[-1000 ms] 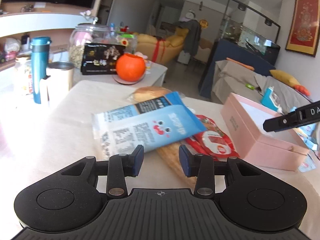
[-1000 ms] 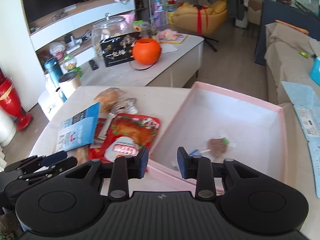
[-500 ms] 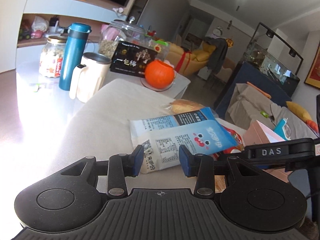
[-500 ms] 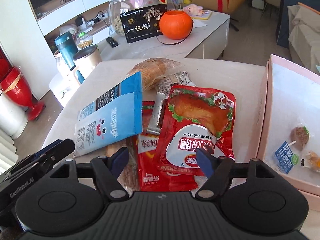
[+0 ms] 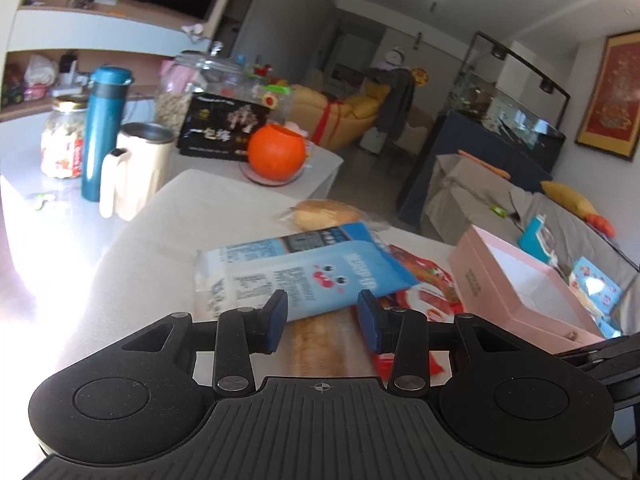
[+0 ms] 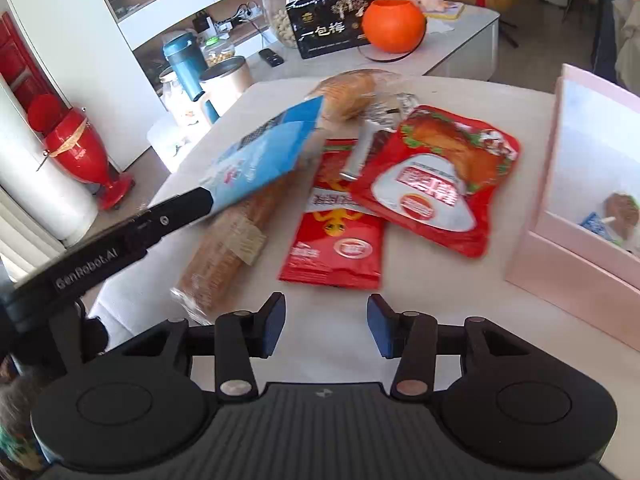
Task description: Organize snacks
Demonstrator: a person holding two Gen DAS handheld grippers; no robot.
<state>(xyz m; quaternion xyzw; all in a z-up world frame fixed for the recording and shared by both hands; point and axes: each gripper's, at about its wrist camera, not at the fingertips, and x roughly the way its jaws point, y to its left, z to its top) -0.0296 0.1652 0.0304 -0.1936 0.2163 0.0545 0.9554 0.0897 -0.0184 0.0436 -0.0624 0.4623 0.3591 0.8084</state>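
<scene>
Snack packs lie on the white table: a blue bag, a long biscuit pack under it, a wrapped bun, a red chicken pouch and a smaller red pouch. The pink box at the right holds a few small sweets. My left gripper is open, its fingers just short of the blue bag's near edge. My right gripper is open and empty, above bare table just short of the red pouches. The left gripper's finger shows by the blue bag.
Behind the table a low white cabinet carries an orange pumpkin pot, a black gift box, a glass jar, a teal flask and a cream mug. A sofa stands at the right.
My right gripper swung left from over the pink box to the snack pile and opened wider. My left gripper drew closer to the blue bag.
</scene>
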